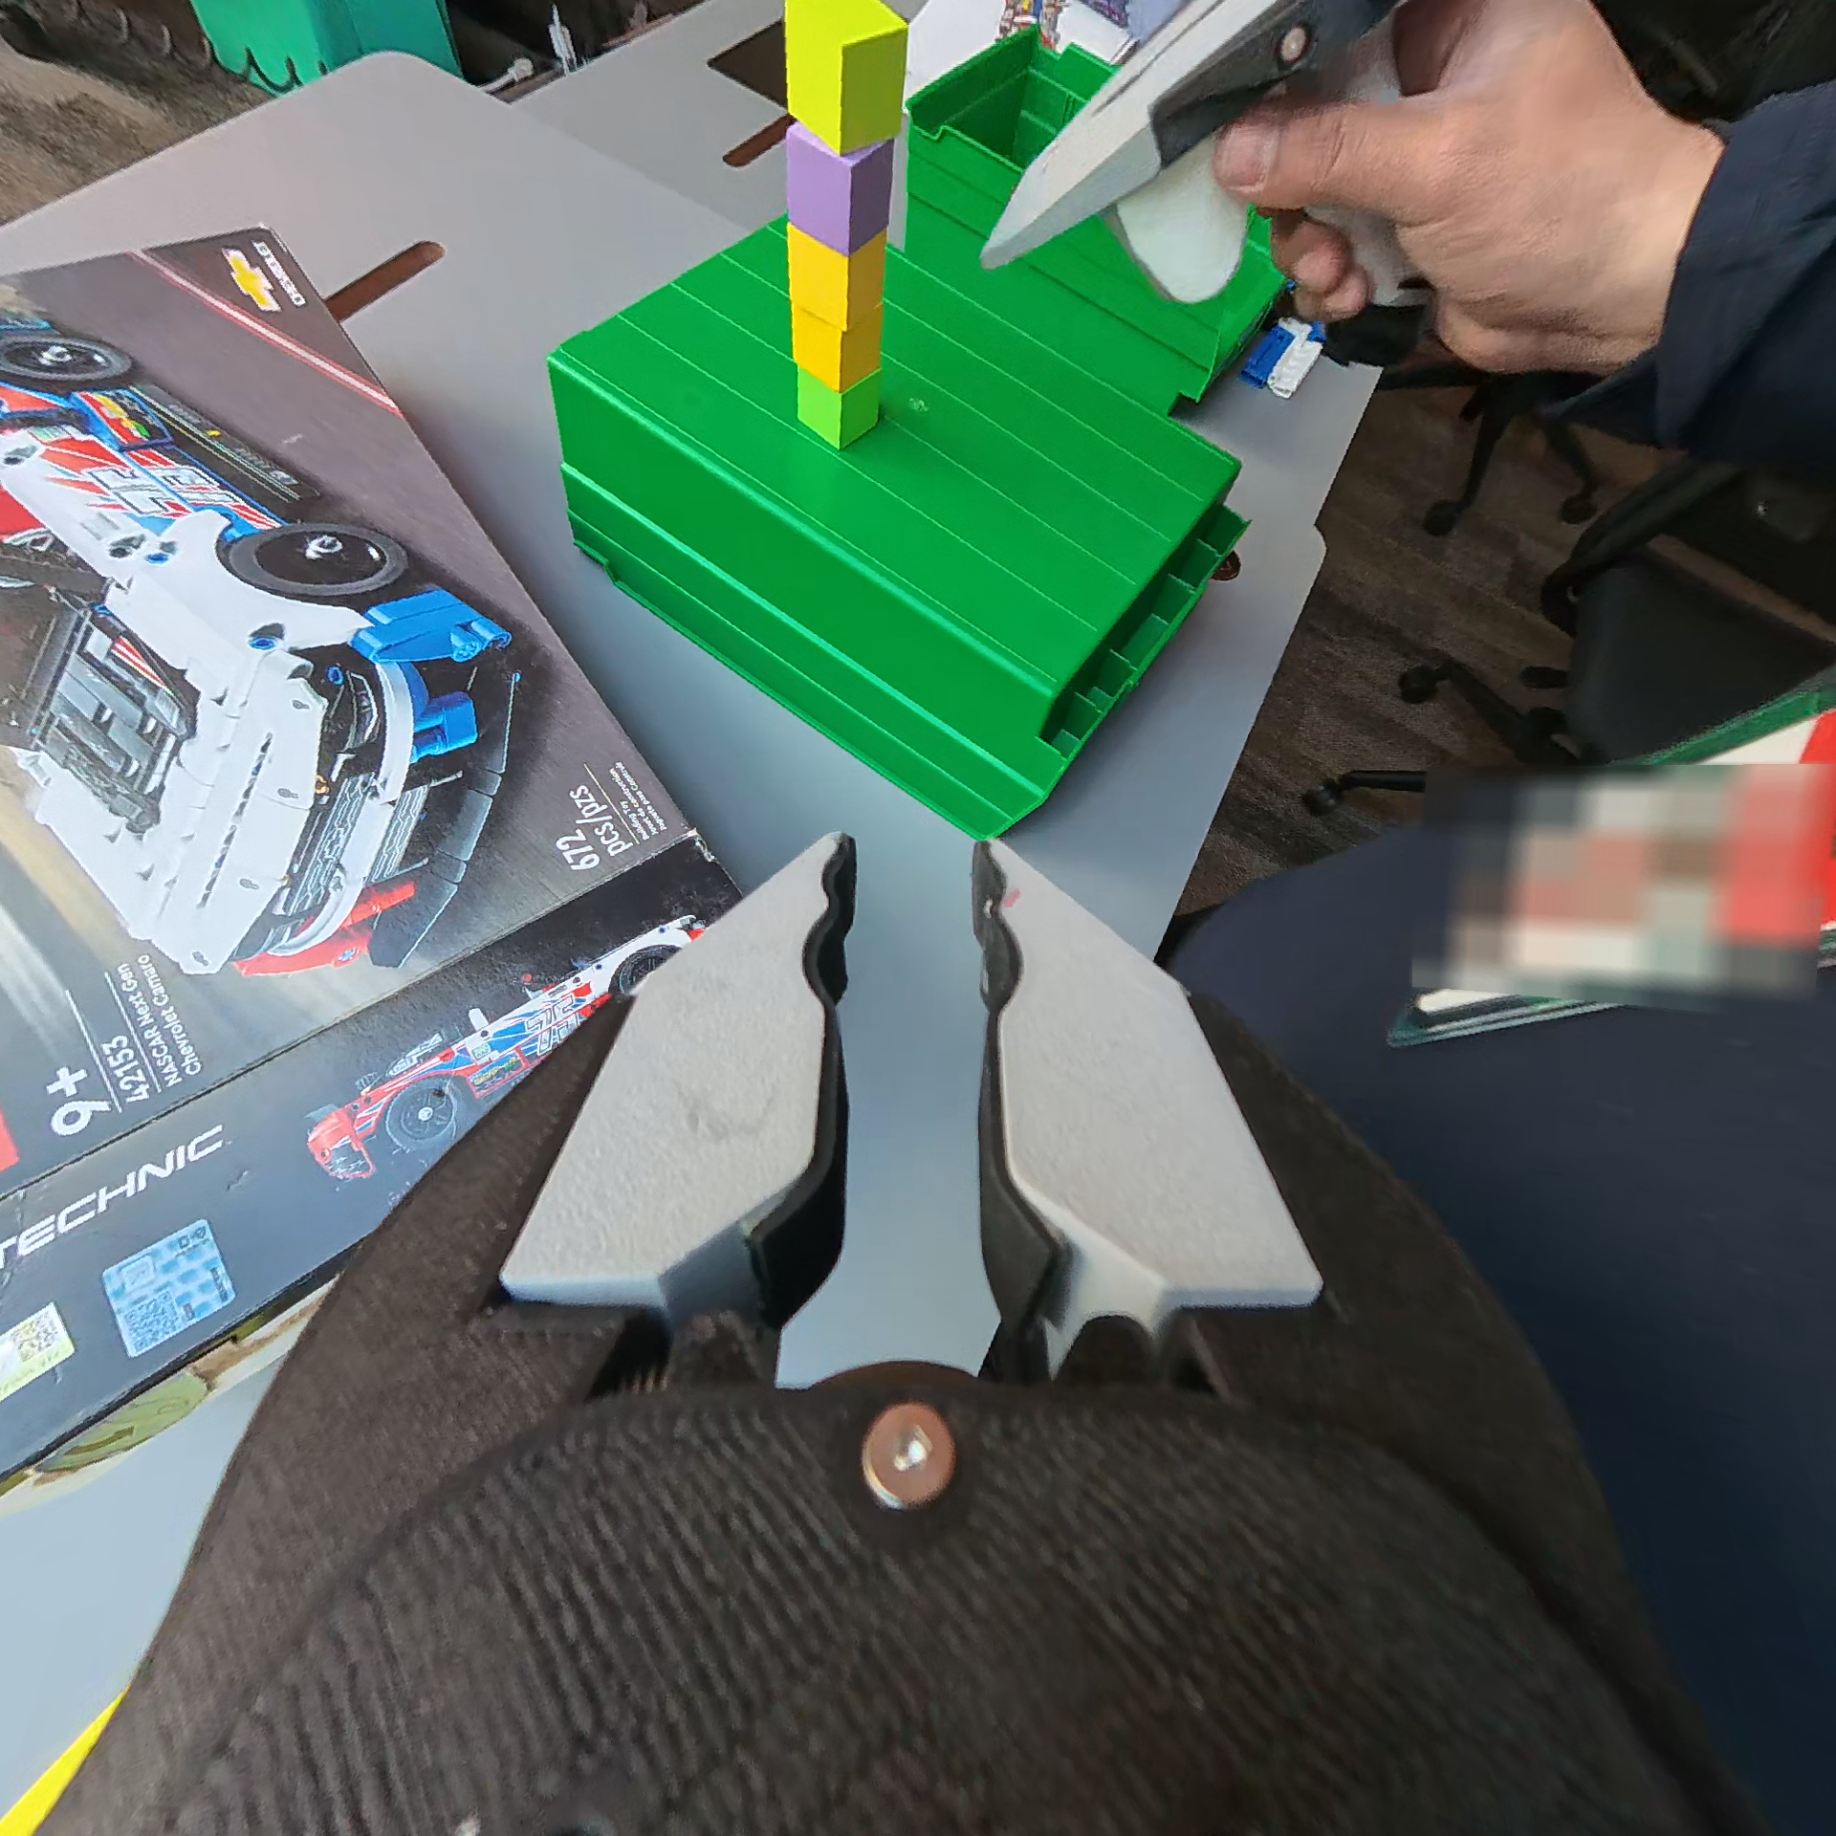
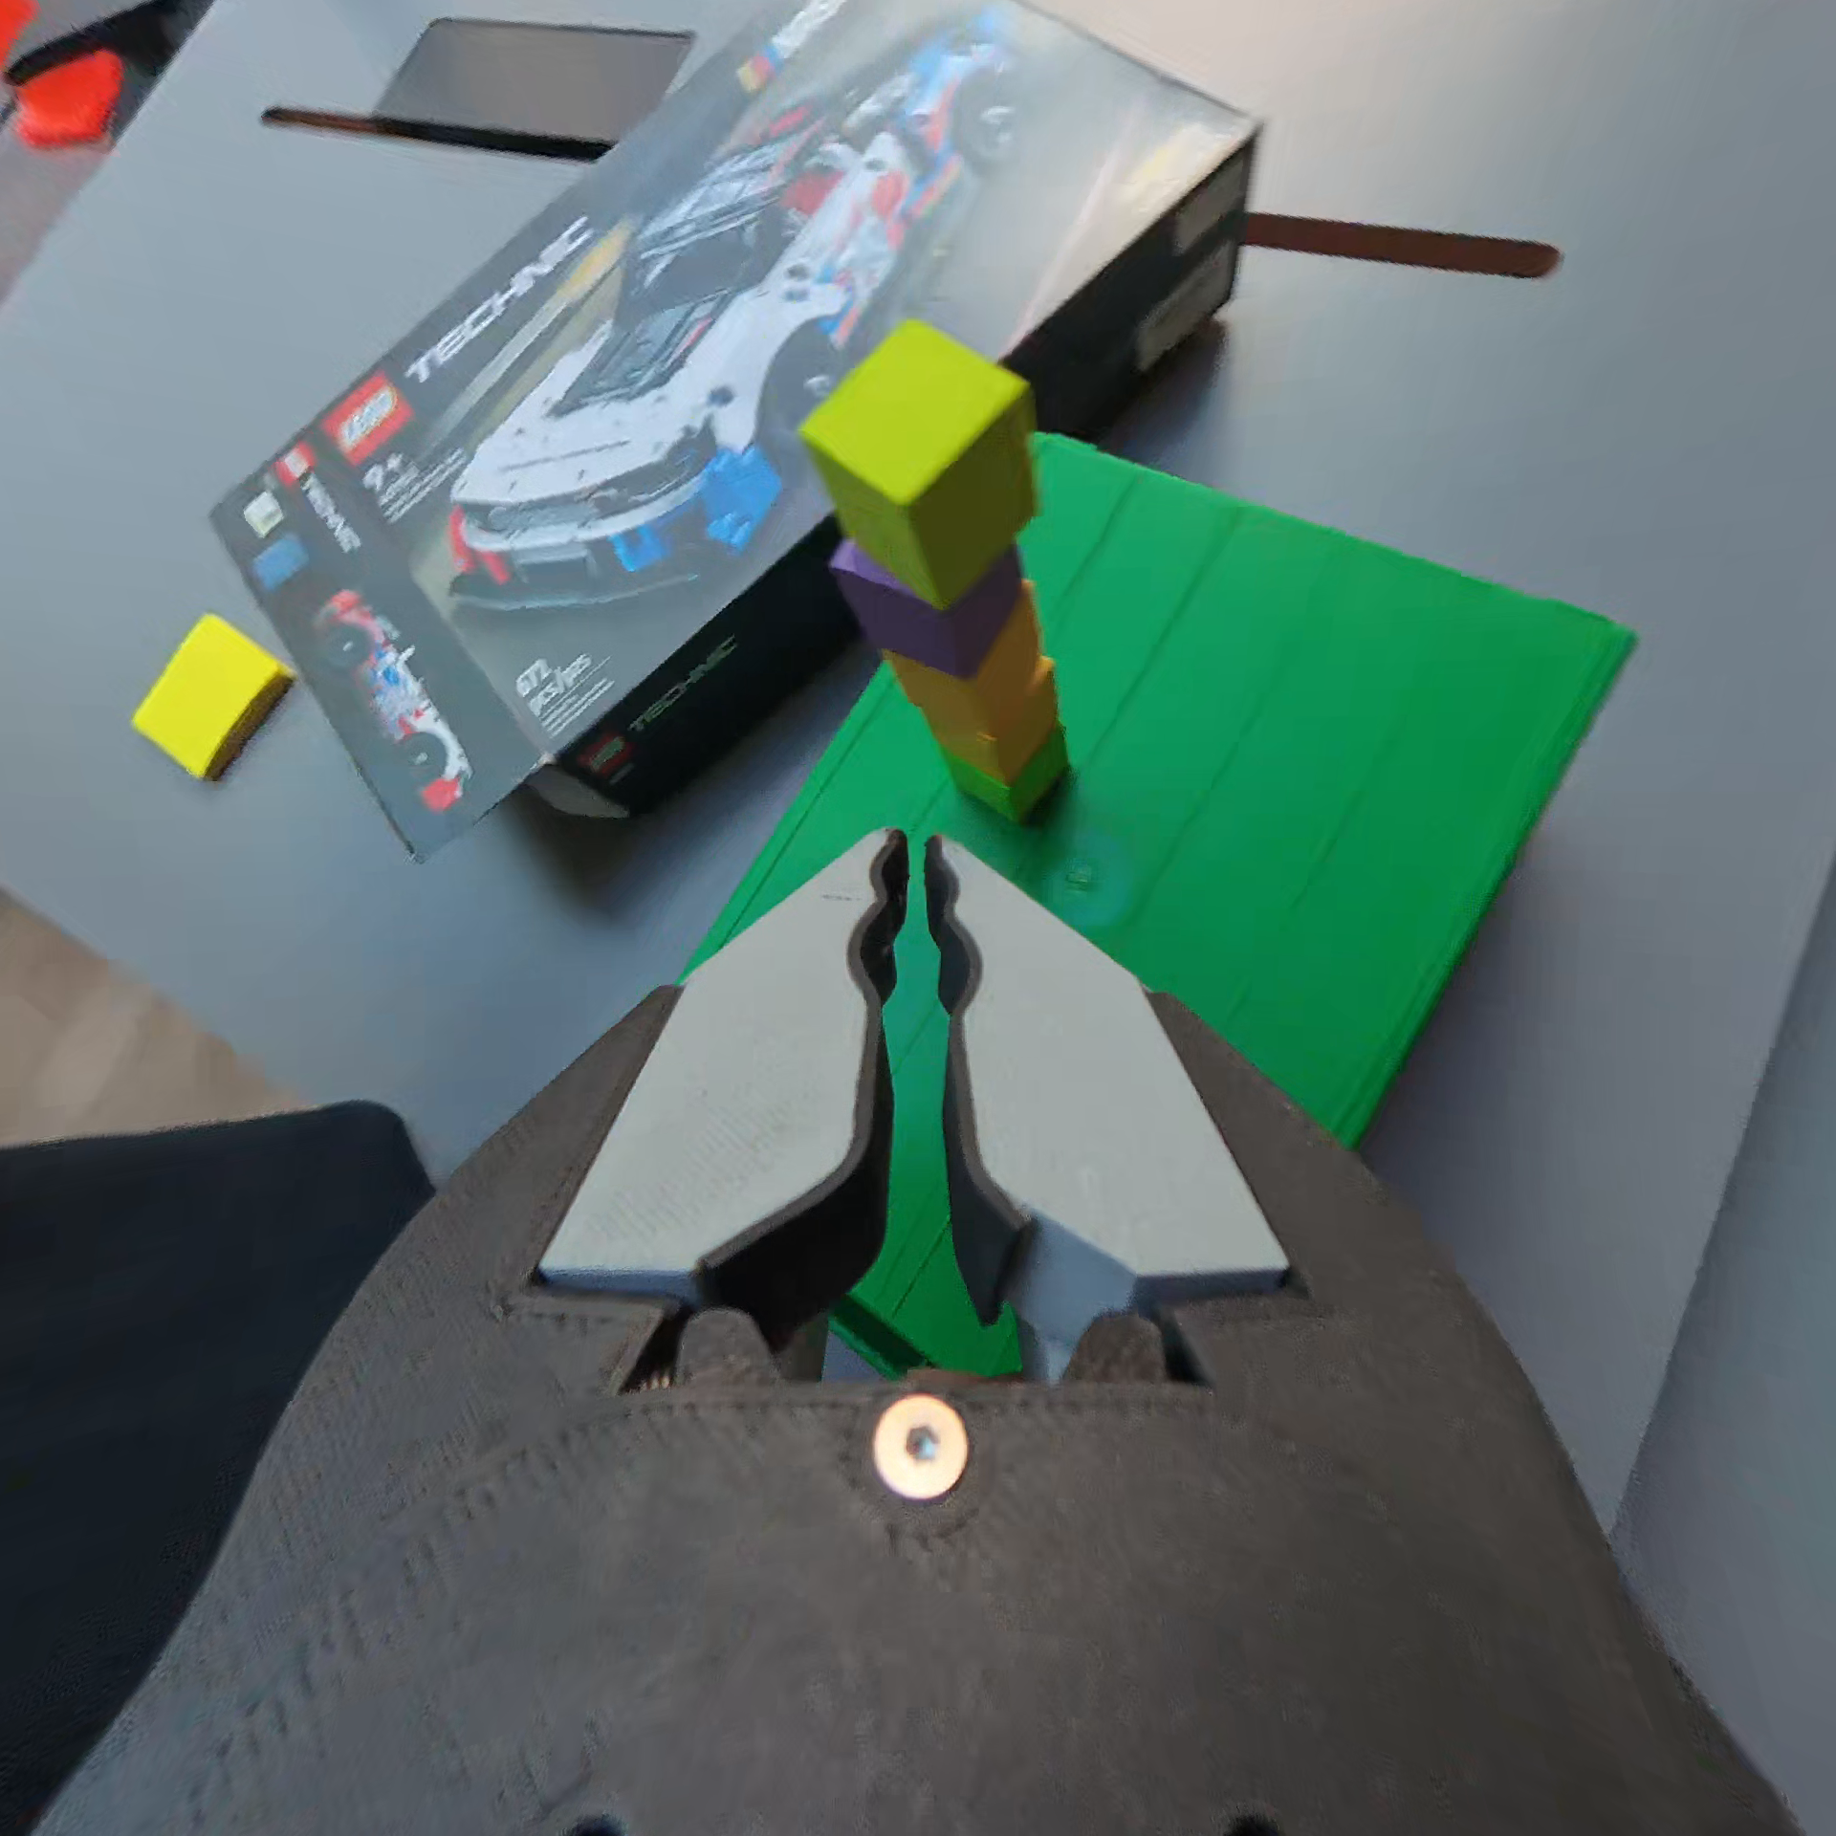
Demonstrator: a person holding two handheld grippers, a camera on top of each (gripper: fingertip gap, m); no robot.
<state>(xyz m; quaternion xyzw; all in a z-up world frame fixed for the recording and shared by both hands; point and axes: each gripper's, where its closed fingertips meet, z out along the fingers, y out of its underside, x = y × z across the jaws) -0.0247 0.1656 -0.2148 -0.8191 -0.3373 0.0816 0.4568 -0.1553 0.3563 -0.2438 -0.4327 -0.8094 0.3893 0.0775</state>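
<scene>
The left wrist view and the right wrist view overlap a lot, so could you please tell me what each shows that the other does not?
Only the left wrist view shows the hand holding the right gripper, an open green bin and a blue and white piece.

Only the right wrist view shows a flat yellow block and a red object.

Both show the block tower on the upturned green bin, the toy car box and the grey table.
</scene>
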